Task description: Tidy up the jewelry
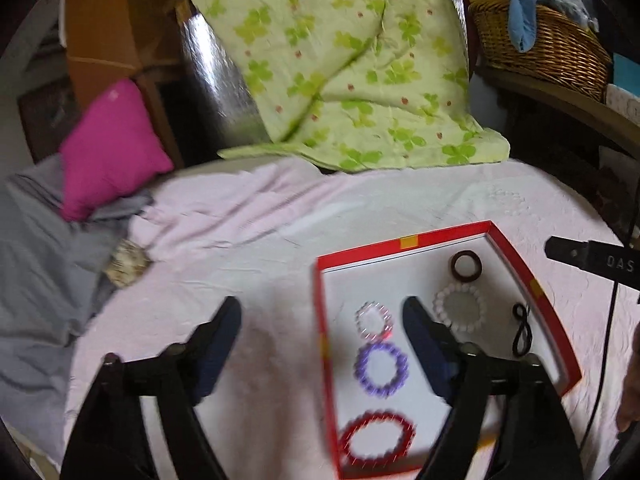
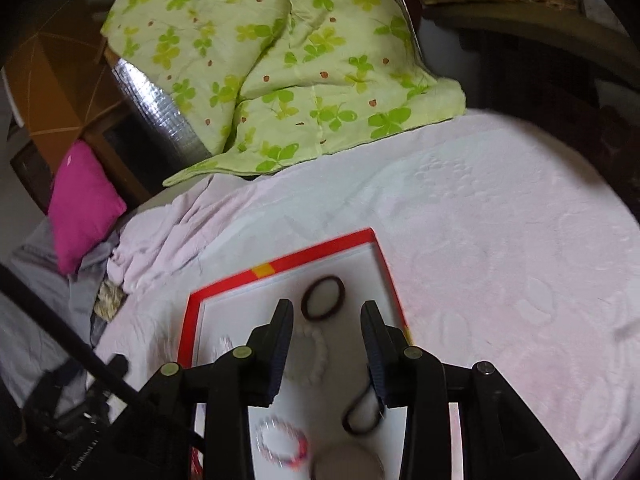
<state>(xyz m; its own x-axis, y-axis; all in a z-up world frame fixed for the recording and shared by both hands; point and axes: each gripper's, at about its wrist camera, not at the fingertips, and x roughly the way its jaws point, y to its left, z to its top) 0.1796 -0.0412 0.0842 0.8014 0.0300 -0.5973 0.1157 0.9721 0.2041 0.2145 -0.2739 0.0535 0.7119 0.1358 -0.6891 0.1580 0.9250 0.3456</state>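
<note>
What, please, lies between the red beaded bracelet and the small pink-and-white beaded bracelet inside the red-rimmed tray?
A purple beaded bracelet lies between the red one and the pink-and-white one, seen in the left wrist view.

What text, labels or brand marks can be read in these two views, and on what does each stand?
"DAS": white letters on the black bar of the right gripper, cut off at the frame edge, so the word may run on.
Pale lettering on the black left gripper body at the lower left of the right wrist view: too blurred to read.
Red box: yellow patches on its rim, no lettering visible.
Nothing else legible.
</note>
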